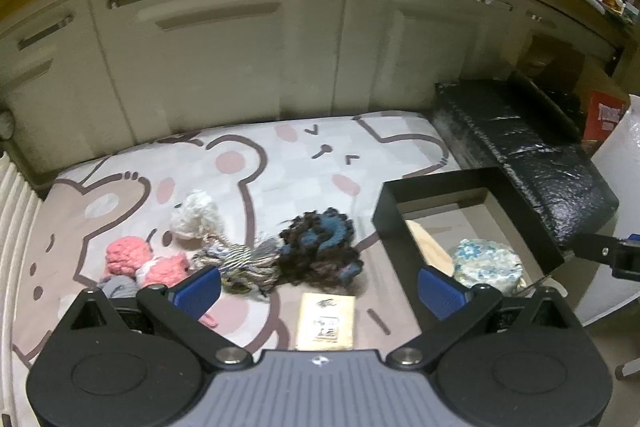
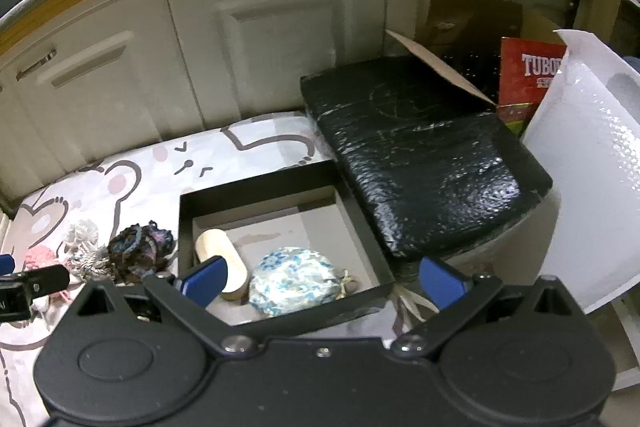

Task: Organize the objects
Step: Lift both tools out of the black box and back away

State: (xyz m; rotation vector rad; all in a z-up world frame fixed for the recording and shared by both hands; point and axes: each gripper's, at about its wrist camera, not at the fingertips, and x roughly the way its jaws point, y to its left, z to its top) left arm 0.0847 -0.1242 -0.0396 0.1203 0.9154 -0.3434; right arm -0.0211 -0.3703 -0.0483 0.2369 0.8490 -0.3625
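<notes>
A black open box (image 1: 436,187) (image 2: 264,183) sits on a cartoon-print mat (image 1: 280,155) (image 2: 132,167). Inside it lie a blue floral pouch (image 1: 486,261) (image 2: 294,277) and a pale wooden oval piece (image 1: 432,247) (image 2: 218,247). On the mat left of the box lie a dark blue-and-black yarn bundle (image 1: 320,247) (image 2: 140,247), a striped rope toy with a white tuft (image 1: 216,235) (image 2: 82,239), pink yarn balls (image 1: 144,259) (image 2: 38,255) and a small cream card (image 1: 326,321). My left gripper (image 1: 320,291) is open above the card. My right gripper (image 2: 320,279) is open above the box's near side.
Grey cabinet doors (image 1: 224,59) (image 2: 280,39) stand behind the mat. A black wrapped slab (image 1: 532,163) (image 2: 432,155) lies right of the box, with a red carton (image 2: 528,75) and a white bubble-wrap roll (image 2: 592,163) beyond. A white ribbed radiator (image 1: 12,203) is at far left.
</notes>
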